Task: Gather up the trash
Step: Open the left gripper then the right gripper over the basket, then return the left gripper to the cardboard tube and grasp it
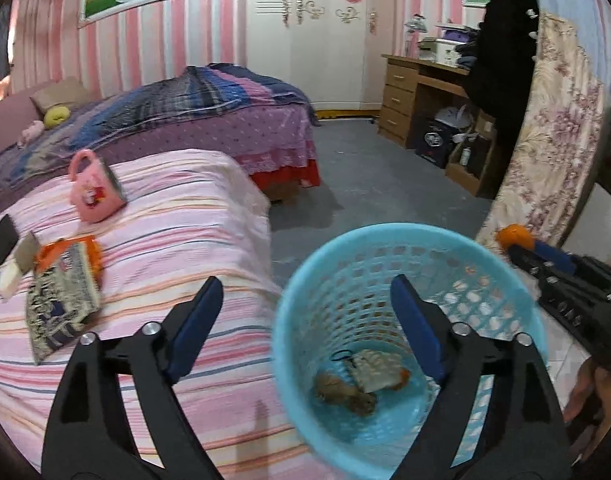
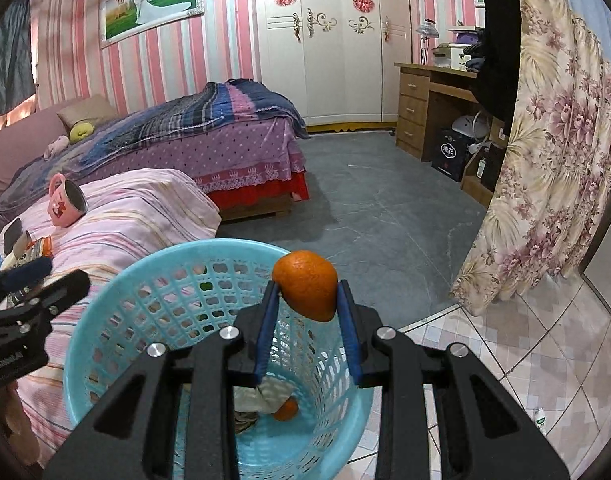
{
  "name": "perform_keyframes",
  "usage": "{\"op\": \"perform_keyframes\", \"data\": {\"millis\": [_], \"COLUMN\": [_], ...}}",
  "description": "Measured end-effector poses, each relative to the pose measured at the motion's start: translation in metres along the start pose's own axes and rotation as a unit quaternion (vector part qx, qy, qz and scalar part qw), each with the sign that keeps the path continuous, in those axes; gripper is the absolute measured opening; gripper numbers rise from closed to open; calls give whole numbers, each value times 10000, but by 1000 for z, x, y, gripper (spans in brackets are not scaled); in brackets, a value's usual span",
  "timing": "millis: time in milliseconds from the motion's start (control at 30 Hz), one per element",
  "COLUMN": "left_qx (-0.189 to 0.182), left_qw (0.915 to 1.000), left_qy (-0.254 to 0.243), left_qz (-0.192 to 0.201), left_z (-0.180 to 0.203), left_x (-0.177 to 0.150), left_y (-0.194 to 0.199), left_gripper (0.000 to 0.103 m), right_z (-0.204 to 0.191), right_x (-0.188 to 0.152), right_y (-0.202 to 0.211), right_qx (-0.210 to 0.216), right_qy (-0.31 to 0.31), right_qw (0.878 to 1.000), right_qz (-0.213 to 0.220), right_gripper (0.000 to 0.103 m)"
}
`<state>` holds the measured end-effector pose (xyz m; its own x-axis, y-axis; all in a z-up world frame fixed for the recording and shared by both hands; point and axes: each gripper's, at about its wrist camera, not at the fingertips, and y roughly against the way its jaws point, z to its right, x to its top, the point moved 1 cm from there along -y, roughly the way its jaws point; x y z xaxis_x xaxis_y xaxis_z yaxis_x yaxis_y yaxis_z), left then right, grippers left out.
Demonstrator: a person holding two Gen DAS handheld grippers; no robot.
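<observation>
On the striped bed cover (image 1: 177,232) at about nine o'clock in the left wrist view lie one pink mug (image 1: 94,189) tipped on its side, one dark phone (image 1: 3,238) and one crumpled snack bag (image 1: 61,296) with an orange edge. At six o'clock the left gripper (image 1: 305,316) stands with its jaws wide apart and nothing between them; its right finger reaches over the rim of the one blue basket (image 1: 301,344). Inside the basket, at about five o'clock, lie a brown lump (image 1: 345,394), a pale crumpled wrapper (image 1: 375,368) and a bit of orange peel (image 1: 401,380). At three o'clock the second gripper shows from the side with an orange tip.

In the right wrist view the mug (image 2: 65,200) sits at nine o'clock and the basket (image 2: 117,280) fills the lower middle, just beside the bed cover. The right gripper (image 2: 307,300) is closed on one piece of orange peel (image 2: 305,284), held above the basket's far rim at about twelve o'clock from the jaws. Below it, a second orange piece (image 2: 285,410) rests on the basket floor. At three o'clock hangs one flowered curtain (image 2: 553,168).
</observation>
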<state>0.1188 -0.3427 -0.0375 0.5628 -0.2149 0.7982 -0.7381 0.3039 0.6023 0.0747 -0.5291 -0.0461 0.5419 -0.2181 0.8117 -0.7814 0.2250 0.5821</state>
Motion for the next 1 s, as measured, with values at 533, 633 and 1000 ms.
{"op": "perform_keyframes", "data": {"millis": [533,633,1000], "left_qx": [497,599,1027], "left_qw": [9985,9979,9929], "left_qy": [197,198,570], "left_qz": [60,122,197], "left_z": [-78,-94,-174], "left_x": [-12,-13,-20], "left_y": [32,42,72], "left_gripper": [96,97,97], "right_z": [-38,-60,-126], "right_x": [7,10,16], "right_y": [4,3,9], "right_qx": [115,4,82], "right_qy": [217,406,798], "right_qw": [9994,9989,9961], "right_qz": [231,248,375], "right_gripper": [78,87,96]}}
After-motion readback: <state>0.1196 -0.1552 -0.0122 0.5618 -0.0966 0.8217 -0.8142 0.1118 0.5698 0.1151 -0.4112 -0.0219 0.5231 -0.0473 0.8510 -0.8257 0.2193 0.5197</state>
